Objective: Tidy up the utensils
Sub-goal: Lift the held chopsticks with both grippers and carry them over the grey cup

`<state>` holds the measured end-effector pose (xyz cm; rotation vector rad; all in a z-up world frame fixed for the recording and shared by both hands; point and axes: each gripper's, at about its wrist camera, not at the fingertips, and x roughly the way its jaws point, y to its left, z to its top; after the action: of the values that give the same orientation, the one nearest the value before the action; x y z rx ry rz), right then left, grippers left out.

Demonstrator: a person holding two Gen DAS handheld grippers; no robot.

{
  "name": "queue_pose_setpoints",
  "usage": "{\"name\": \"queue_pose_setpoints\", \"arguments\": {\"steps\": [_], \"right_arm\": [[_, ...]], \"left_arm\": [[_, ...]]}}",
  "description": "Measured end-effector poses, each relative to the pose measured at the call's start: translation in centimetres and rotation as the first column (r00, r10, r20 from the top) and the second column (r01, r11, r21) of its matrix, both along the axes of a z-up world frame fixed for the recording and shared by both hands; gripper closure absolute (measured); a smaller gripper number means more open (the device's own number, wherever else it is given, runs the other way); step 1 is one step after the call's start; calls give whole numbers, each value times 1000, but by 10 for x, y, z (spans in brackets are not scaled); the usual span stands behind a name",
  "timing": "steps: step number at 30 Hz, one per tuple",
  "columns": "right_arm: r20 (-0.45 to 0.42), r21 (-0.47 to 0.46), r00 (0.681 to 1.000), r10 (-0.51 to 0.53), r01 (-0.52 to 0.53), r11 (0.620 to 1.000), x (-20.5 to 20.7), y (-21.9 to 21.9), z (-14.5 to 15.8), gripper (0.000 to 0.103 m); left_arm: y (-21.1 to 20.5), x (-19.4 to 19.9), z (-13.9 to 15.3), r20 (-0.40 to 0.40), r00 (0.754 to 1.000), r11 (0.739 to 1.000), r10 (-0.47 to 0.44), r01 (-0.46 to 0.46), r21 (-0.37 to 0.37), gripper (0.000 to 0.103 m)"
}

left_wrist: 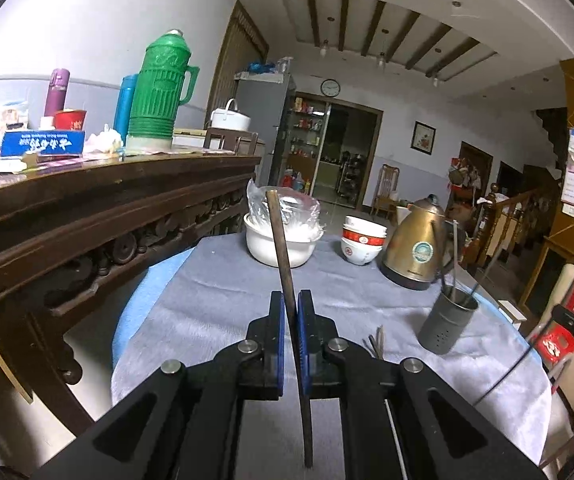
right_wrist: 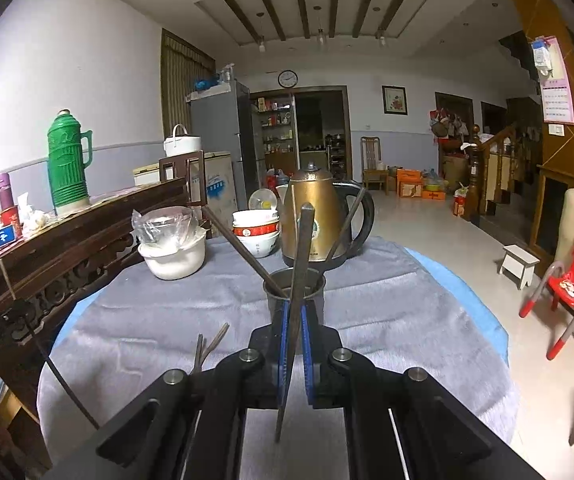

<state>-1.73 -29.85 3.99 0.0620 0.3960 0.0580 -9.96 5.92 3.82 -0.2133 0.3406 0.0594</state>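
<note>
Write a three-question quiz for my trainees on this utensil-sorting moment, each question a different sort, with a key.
1. True or false: the left gripper is empty.
2. Which stands right behind the metal utensil holder in the right wrist view? A) white bowl B) gold kettle C) green thermos
3. Fill in: loose chopsticks lie on the grey ____.

Key: 1 false, it is shut on a dark chopstick, as the right gripper is on another chopstick; 2 B; 3 cloth.
</note>
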Motion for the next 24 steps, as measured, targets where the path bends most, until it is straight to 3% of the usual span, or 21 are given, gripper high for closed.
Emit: {"name": "queue_pose_setpoints", "arguments": {"steps": [10, 18, 24], "right_arm": [[5, 31, 1000, 1, -1, 1000, -16, -5, 0, 96], [105, 63, 994, -9, 2, 998, -18, -13, 37, 96], [140, 84, 990, -23, 12, 996, -18, -20, 54, 96]], "left_arm": [[-11, -27, 6, -12, 998, 998, -55, 54, -22, 97], [-21, 6, 40, 28, 997, 996, -65, 67, -55, 98], [-33, 35, 54, -7, 998, 996, -60, 60, -60, 98]]}}
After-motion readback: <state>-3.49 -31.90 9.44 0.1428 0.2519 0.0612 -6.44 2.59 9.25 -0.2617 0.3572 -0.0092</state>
